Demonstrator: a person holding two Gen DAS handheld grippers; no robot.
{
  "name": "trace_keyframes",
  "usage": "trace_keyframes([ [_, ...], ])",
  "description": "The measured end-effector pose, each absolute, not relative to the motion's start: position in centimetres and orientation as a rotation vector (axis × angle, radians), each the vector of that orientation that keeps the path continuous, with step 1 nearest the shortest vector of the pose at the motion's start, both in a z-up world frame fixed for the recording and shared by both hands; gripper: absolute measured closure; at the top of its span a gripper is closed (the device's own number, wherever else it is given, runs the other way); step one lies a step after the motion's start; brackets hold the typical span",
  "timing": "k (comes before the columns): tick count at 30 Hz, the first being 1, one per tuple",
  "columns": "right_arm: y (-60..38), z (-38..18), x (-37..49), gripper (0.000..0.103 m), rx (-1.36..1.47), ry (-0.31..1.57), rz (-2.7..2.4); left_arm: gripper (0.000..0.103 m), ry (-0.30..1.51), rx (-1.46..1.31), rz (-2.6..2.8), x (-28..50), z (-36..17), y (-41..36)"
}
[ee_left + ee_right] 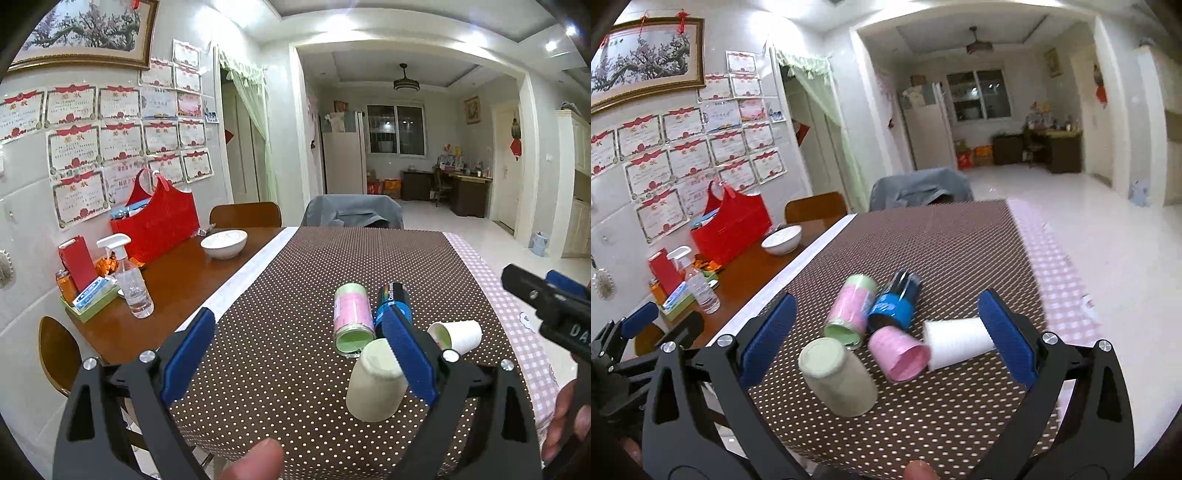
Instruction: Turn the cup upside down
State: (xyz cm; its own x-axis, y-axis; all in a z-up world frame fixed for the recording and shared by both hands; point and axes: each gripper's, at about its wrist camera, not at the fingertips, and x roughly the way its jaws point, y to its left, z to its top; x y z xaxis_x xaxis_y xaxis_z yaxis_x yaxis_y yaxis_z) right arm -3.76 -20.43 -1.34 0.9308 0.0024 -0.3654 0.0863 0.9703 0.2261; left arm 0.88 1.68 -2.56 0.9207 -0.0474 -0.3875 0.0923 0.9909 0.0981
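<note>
A: What are the grippers doing?
B: The left gripper (295, 354) and right gripper (886, 339) both gape wide, holding nothing.

A: What lies around them?
B: Five cups on the brown dotted tablecloth (960, 240). The pale green paper cup (837, 376) stands mouth-down nearest, axis upright. Four lie sideways just beyond: a pink-and-green cup (851, 308), blue-and-black cup (895, 302), pink cup (897, 352) and white cup (956, 341), crowded together.
</note>
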Motion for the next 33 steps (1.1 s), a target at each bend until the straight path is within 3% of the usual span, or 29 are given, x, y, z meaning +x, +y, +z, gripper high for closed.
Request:
trace_keyframes([
  [33, -18.7, -0.2, -6.7, 0.006, 0.183, 0.336, -0.076, 0.013, 0.332, 0.117, -0.082, -2.6, -0.5, 0.8],
])
